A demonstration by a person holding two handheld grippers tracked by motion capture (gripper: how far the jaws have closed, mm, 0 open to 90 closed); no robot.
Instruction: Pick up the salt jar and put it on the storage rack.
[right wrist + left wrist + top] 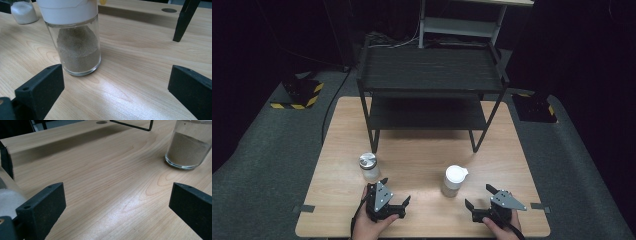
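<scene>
Two glass jars stand on the wooden table [422, 155]. The one with a silver lid [368, 166] holds white powder. The white-capped one [454, 180] holds brown powder. My left gripper [396, 190] is open just in front and to the right of the silver-lid jar, with nothing between its jaws. In the left gripper view, that gripper [117, 202] looks over bare wood, with the brown-powder jar [187, 147] at upper right. My right gripper [478, 196] is open, just right of the white-capped jar. In the right gripper view, the jar [78, 47] stands ahead of the left jaw of the right gripper [116, 85].
A black two-tier metal rack [429, 75] stands on the back half of the table; one of its legs [183, 20] shows in the right gripper view. The white-powder jar [23, 11] sits far off at top left there. Grey carpet surrounds the table.
</scene>
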